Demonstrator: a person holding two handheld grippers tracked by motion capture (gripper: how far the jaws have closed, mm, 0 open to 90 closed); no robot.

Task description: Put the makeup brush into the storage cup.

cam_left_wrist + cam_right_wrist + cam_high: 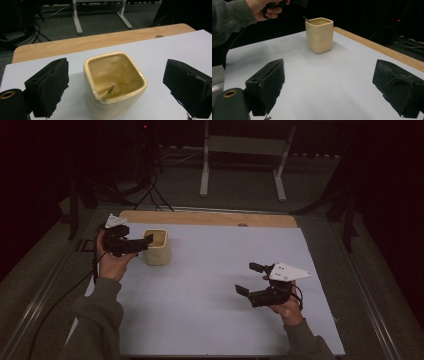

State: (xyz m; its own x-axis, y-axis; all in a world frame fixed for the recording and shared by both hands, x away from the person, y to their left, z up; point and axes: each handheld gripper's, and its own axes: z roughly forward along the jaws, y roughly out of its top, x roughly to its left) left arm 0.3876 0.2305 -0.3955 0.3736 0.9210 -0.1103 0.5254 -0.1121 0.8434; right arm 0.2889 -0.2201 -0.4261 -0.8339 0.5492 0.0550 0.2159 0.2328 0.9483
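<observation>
No legible markings; cream square cup (pixel 113 85) on white mat (pixel 210 295), beneath left gripper (pixel 113 87) with jaws wide open, nothing gripped.

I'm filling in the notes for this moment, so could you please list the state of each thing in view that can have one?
Cream cup: upright on the white mat, open top, a thin stick-like item leaning inside.
Left tongs: open, jaws on either side of the cup, not touching it.
Right tongs: open, nothing between them, apart from the cup.
White mat: flat on the table.
</observation>
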